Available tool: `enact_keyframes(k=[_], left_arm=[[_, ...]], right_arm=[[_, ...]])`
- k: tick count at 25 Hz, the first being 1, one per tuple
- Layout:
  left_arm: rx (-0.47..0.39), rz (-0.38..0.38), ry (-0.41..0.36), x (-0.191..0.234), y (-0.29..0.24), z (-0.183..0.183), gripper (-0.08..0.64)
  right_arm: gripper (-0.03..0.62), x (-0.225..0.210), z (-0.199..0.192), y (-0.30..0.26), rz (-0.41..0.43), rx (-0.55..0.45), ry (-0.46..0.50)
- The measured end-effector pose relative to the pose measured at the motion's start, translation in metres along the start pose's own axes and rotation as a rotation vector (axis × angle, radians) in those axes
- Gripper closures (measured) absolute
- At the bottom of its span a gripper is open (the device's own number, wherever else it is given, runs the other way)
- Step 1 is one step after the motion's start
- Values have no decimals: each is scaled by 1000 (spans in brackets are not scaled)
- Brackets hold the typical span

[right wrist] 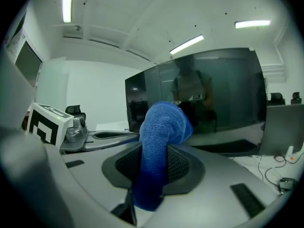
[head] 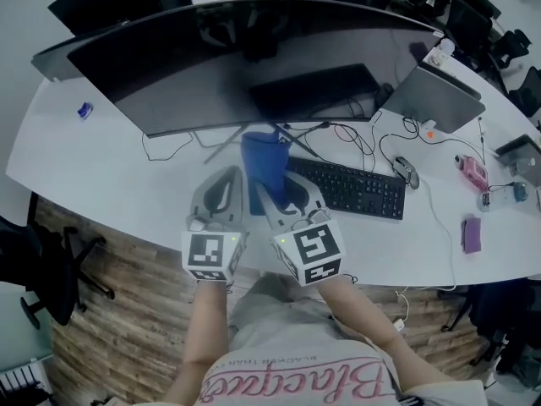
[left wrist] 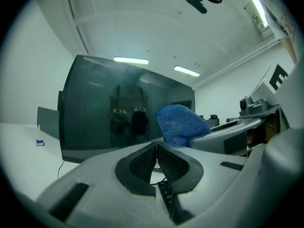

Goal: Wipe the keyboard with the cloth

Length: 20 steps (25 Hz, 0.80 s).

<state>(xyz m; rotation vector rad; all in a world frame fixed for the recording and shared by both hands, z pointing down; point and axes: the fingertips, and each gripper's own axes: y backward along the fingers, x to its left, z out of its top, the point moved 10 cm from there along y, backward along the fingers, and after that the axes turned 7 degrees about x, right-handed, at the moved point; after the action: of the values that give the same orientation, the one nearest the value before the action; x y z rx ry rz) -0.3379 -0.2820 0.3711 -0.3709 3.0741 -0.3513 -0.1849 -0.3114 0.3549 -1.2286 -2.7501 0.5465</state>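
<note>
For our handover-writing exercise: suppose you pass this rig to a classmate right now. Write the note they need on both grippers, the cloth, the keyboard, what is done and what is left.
Left gripper: jaws shut, empty, held beside the right one.
Right gripper: shut on the blue cloth, which sticks up out of the jaws.
Black keyboard lies on the white desk in front of the monitor. The cloth is held near its left end, apparently off the keys.
Done: cloth in grip.
Left: lower the cloth and wipe the keyboard.
</note>
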Motion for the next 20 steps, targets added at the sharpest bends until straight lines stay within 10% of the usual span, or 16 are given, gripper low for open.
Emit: enact_keyframes(k=[20], left_arm=[[264, 16, 55, 50, -44, -88, 554]], right_arm=[[489, -31, -85, -125, 141, 319, -291]])
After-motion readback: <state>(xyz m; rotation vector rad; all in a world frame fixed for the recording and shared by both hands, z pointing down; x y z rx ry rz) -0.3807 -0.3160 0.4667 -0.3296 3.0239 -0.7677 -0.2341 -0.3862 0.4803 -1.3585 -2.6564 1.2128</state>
